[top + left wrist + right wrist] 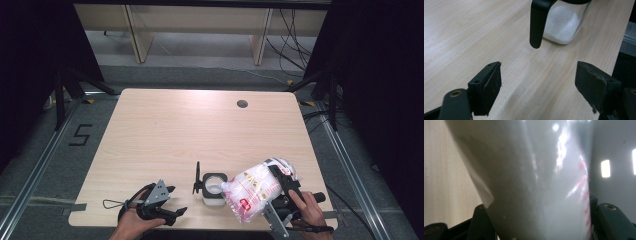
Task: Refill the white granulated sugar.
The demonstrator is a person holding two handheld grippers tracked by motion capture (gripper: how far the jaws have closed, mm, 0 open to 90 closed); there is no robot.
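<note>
Plastic bag [252,192] sits clamped in right claw [280,187], seemingly over jar [214,190].

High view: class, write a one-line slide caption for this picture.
Right tool tips a plastic bag of white powder toward an open jar while the left tool waits open beside it.

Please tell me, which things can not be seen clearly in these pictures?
- Print on the plastic bag: too small in the high view, blurred in the right gripper view.
- Top of the glass jar: cut off by the upper edge of the left gripper view.
- Pads of the right hand-held gripper: hidden behind the bag it holds.
- Bag's open end: cannot tell whether anything pours out.
</note>
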